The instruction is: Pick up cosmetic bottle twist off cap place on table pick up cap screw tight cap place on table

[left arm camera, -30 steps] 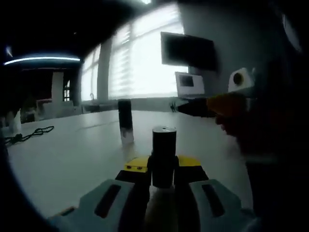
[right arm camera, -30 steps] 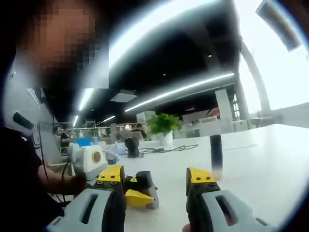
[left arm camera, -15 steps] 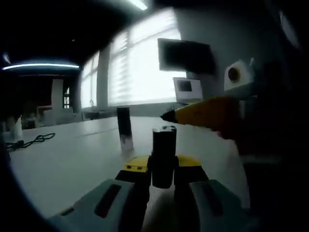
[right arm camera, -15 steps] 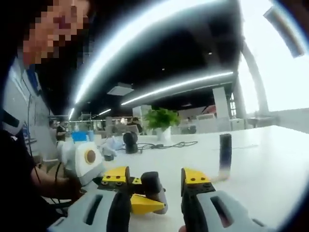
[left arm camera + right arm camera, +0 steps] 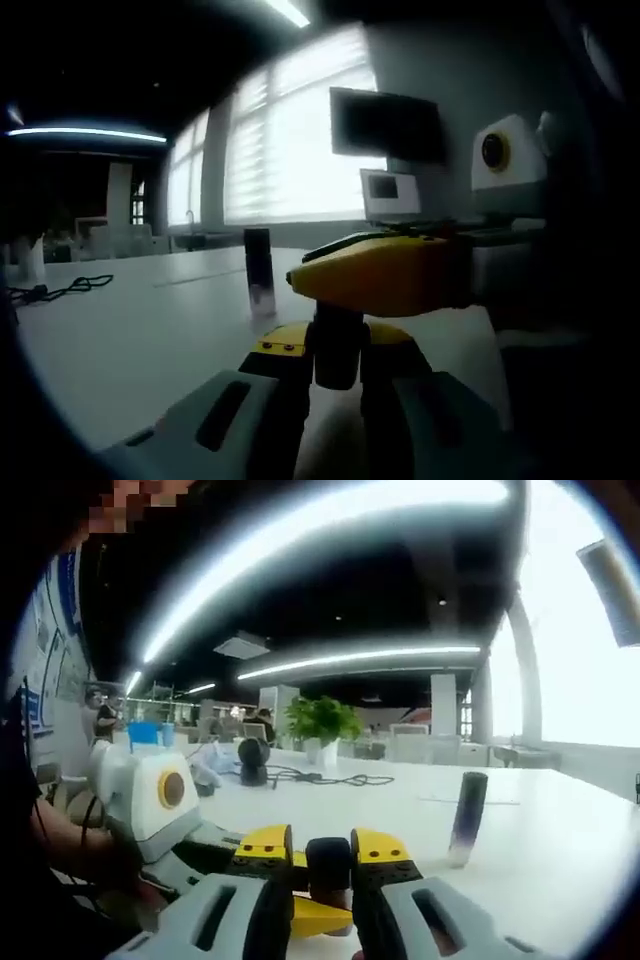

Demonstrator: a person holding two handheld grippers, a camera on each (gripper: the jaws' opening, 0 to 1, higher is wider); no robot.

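White table (image 5: 560, 860), open all round; both grippers (image 5: 338, 352) (image 5: 320, 855) clamped on cosmetic bottle (image 5: 338, 345).

hidden: bottle (image 5: 337, 345) top, behind right gripper's (image 5: 385, 278) yellow jaw | hidden: bottle base, between left gripper (image 5: 335, 352) jaws | unclear: whether cap is on

— What did you move in the last second?
— Your right gripper (image 5: 318, 852) came in over the cosmetic bottle (image 5: 337, 350) held by your left gripper (image 5: 336, 345).
— And its jaws?
— They were wide apart; now they've narrowed around the bottle's dark cap (image 5: 328, 864).
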